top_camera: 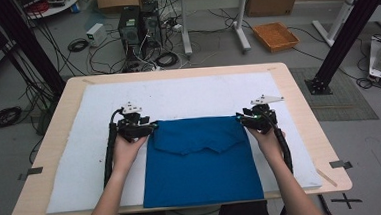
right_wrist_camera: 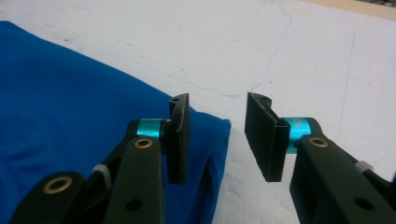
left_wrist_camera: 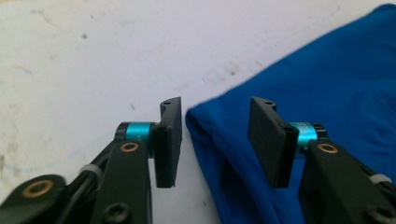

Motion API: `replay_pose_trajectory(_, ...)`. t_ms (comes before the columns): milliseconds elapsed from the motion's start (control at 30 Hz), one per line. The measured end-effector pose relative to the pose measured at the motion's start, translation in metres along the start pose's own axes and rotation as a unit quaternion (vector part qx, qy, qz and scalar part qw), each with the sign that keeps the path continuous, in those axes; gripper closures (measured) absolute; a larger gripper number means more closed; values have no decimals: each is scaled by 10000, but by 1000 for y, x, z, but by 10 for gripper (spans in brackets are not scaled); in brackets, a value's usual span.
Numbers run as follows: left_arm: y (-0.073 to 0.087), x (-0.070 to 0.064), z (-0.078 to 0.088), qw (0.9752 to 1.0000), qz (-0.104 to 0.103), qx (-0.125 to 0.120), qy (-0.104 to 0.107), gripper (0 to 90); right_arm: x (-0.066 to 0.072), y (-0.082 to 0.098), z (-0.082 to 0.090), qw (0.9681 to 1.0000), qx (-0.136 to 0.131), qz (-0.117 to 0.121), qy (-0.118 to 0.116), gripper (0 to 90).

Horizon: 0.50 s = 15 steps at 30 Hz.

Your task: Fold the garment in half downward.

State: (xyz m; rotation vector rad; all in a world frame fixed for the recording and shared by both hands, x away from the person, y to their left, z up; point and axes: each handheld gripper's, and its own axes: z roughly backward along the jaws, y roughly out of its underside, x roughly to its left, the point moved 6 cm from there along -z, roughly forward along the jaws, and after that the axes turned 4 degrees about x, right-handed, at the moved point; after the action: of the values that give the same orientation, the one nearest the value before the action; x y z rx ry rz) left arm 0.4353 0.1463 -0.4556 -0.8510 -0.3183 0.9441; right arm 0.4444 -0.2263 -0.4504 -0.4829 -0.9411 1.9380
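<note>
From the high view, a blue cloth [top_camera: 202, 162] lies folded on a white mat [top_camera: 82, 164] that covers the table [top_camera: 298, 106]. The cloth reaches from the middle of the mat down to the mat's near edge. The left gripper [top_camera: 149, 127] sits at the cloth's far left corner. The right gripper [top_camera: 242, 118] sits at its far right corner. A hand holds each one.

In the left gripper view, the left gripper [left_wrist_camera: 215, 140] has its jaws spread apart. The corner of the blue cloth [left_wrist_camera: 308, 93] lies between them, close to the left jaw, but the pads do not press on it.

In the right gripper view, the right gripper [right_wrist_camera: 217, 135] is spread open too. The corner of the blue cloth [right_wrist_camera: 70, 93] pokes out past the left jaw into the gap. Nothing pinches it.

What could go wrong? I think the fold has just been laid down. If a hand pulls back while a jaw is touching the corner, the jaw could drag the cloth and spoil the neat fold. The top layer could also slide or curl back, because the cloth is soft and nothing holds it.
</note>
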Motion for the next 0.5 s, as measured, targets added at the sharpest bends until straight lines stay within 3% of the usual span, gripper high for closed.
replay_pose_trajectory(200, 23, -18, 13, 9992, 66, 258, 314, 524, 11, 13, 25, 9999, -83, -10, -81, 600)
replay_pose_trajectory(300, 34, -24, 15, 9973, 314, 413, 515, 570, 17, 23, 34, 9997, -100, -137, -202, 601)
replay_pose_trajectory(500, 43, -29, 11, 9938, 688, 565, 672, 632, 19, 44, 38, 9990, -3, -339, -275, 603)
